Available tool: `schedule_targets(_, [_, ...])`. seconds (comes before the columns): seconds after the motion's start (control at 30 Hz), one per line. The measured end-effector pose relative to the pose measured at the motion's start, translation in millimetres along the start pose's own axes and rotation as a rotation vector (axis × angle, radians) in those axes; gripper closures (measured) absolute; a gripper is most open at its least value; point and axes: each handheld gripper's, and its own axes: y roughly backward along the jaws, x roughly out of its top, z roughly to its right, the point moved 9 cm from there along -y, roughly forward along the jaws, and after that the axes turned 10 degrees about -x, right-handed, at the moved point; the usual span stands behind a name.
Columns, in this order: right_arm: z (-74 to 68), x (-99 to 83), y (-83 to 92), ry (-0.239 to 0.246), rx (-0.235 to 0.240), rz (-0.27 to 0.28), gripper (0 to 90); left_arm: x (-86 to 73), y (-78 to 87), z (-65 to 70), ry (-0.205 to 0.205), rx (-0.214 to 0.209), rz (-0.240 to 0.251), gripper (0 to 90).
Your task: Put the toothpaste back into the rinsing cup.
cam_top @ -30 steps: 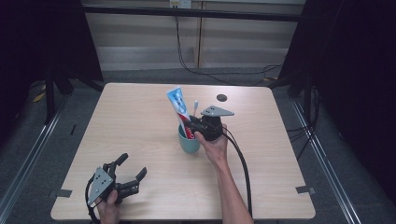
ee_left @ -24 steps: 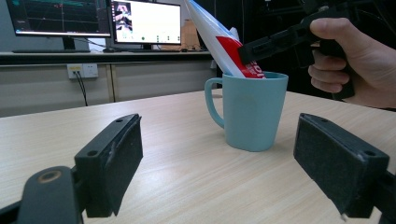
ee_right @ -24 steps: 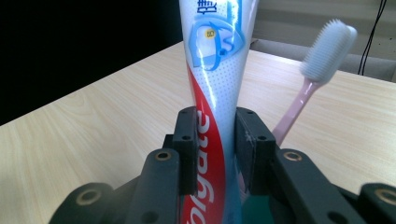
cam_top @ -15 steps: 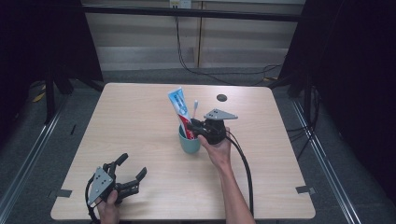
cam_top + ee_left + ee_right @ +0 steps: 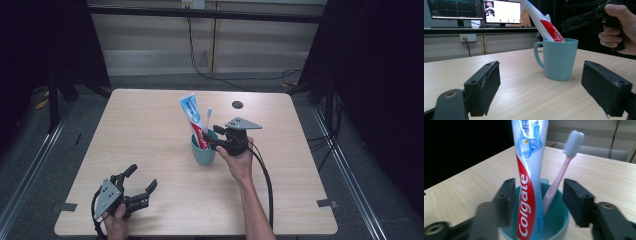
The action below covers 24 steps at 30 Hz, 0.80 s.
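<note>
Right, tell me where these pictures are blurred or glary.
Right gripper view: the right gripper is smeared by motion on its left jaw, its jaws just having opened around the toothpaste tube, whose top glares. Left gripper view: the mug is sharp, the monitors overexposed. High view: evenly lit table, dark surroundings.

Left gripper [image 5: 134, 187]: black body, two flat black jaws, rough dark pads [image 5: 488, 85] on inner sides, small round holes behind pads. Grey three-cornered plate on top. Right gripper [image 5: 211, 141]: black, same grey plate behind jaws, thick black cable trailing back. Arms bare, no sleeves.
</note>
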Motion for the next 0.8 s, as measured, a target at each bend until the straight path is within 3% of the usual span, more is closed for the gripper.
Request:
schedule_targets(0.17, [1.5,-4.4,6.9,0.020,-0.029,-0.007,30.2,0.2,-0.1,-0.2,0.001,0.002,0.002,15.5])
schedule_targets(0.37, [11.5,-8.6,22.0,-0.020,-0.066,0.014,20.7,0.4,-0.4,-0.4,0.005,0.007,0.005,15.6])
schedule_targets(0.5, [15.0,-10.6,31.3,-0.044,-0.077,0.016,17.1,0.3,-0.6,-1.3,0.007,0.017,0.004,15.6])
schedule_targets(0.73, [25.6,-14.6,48.4,-0.044,-0.120,0.032,14.4,0.2,-0.9,-2.2,0.012,0.024,0.002,15.7])
schedule_targets(0.8, [33.9,-19.3,54.9,-0.045,-0.152,0.018,14.0,0.2,-0.9,-2.7,0.011,0.031,0.003,15.7])
